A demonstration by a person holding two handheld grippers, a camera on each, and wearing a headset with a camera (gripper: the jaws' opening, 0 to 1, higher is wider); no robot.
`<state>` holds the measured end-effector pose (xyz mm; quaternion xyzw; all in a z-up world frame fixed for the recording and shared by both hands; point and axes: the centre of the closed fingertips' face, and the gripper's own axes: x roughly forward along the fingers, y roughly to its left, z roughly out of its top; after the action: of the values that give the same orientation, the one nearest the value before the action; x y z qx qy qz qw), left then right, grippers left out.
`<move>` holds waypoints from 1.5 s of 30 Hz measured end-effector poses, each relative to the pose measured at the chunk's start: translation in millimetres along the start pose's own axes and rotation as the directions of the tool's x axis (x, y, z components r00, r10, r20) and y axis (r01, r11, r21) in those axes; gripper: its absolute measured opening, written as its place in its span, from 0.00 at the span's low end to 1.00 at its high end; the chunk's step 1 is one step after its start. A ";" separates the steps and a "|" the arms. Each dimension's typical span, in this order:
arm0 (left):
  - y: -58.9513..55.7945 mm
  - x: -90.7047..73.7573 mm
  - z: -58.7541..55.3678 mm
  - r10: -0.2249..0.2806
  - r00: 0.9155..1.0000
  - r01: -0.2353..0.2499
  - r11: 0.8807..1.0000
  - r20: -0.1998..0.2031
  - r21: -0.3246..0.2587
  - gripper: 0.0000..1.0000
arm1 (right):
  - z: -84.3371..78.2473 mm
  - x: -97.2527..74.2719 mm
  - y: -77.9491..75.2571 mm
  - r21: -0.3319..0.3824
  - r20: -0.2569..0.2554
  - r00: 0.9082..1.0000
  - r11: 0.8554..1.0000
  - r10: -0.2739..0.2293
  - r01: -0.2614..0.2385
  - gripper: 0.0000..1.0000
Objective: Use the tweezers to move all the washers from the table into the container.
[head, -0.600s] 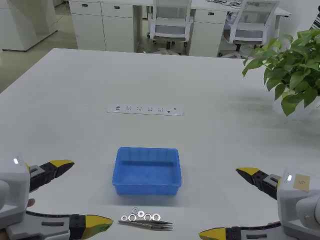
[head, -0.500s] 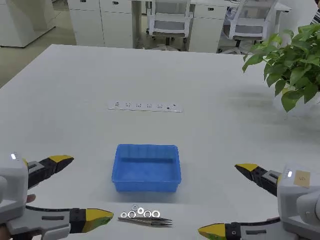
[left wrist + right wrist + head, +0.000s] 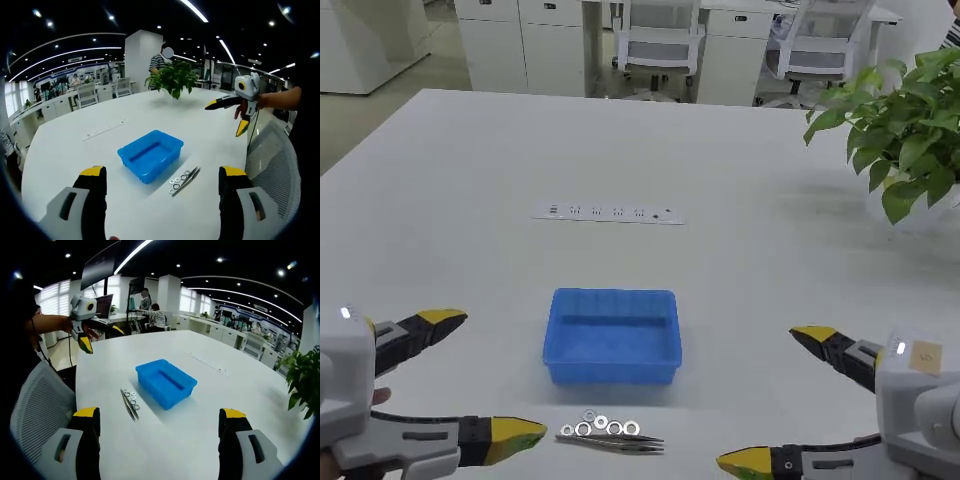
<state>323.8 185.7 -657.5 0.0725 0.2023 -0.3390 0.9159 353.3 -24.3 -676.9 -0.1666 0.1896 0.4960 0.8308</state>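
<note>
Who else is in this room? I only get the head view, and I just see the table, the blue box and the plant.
Observer: In the left gripper view, a person in a striped top stands behind the plant.
Operator: Is anybody sitting down?
Observer: Yes. In the right gripper view, a seated person is far back past the table, next to a standing person.
Operator: What's right behind me?
Observer: A grey mesh chair back, close against the table's near edge.
</note>
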 end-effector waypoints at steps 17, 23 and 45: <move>-1.3 0.1 0.0 -0.009 1.000 0.009 1.000 -0.001 0.010 0.99 | 1.8 1.7 -0.4 -0.007 0.009 1.000 1.000 0.004 -0.004 1.00; -0.9 -0.2 0.7 -0.010 1.000 0.010 1.000 0.000 0.016 0.98 | 0.8 2.4 -0.2 -0.010 0.004 1.000 1.000 0.010 -0.010 1.00; -2.8 5.7 -0.3 -0.051 0.999 0.052 0.997 -0.015 0.055 0.89 | 4.0 3.7 -4.1 -0.059 -0.004 0.999 0.997 0.049 -0.049 0.93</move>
<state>325.8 180.2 -660.2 0.0949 0.2007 -0.3676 0.9031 359.2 -21.5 -674.8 -0.1869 0.1798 0.5213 0.8130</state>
